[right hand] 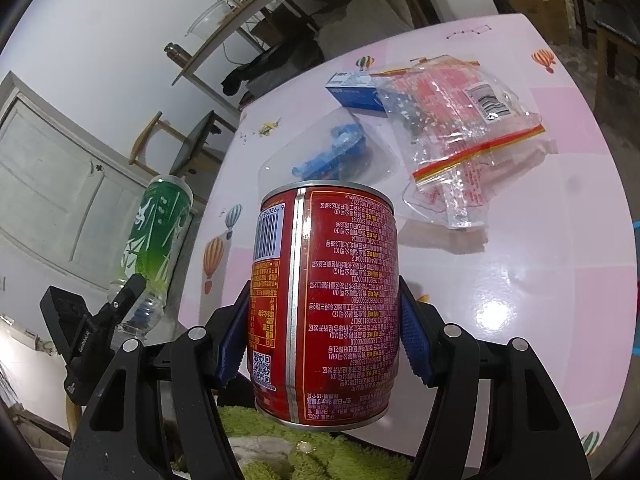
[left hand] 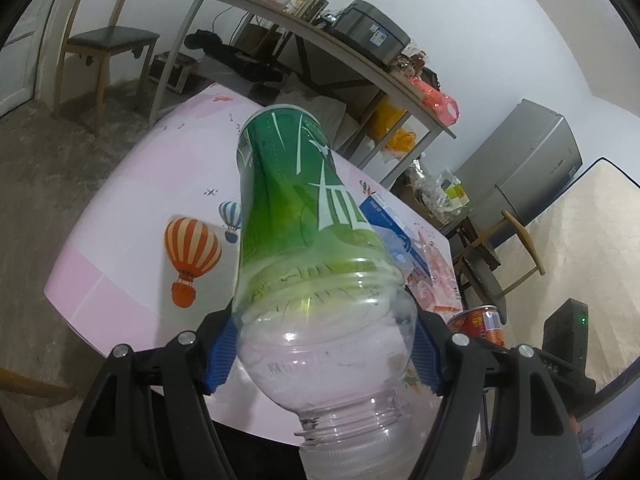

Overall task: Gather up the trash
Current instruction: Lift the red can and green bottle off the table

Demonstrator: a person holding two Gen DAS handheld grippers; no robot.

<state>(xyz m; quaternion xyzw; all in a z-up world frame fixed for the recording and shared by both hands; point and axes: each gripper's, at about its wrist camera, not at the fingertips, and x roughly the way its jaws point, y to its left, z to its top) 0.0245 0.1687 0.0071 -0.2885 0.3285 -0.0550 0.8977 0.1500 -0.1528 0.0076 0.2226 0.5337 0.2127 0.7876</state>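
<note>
My left gripper (left hand: 322, 354) is shut on a clear plastic bottle with a green label (left hand: 296, 216), held upside down with its open neck toward the camera, above the pink table (left hand: 132, 200). It also shows in the right wrist view (right hand: 160, 232). My right gripper (right hand: 322, 332) is shut on a red can (right hand: 326, 300), held above the table's near edge; the can also shows in the left wrist view (left hand: 478, 324). On the table lie a clear zip bag with red print (right hand: 460, 128), a blue box (right hand: 354, 90) and a clear plastic lid (right hand: 332, 152).
A cluttered shelf table (left hand: 320, 36), a wooden chair (left hand: 104, 40) and a grey fridge (left hand: 528, 164) stand beyond the table. A green fuzzy cloth (right hand: 320, 452) lies below the right gripper. A white door (right hand: 48, 168) is at the left.
</note>
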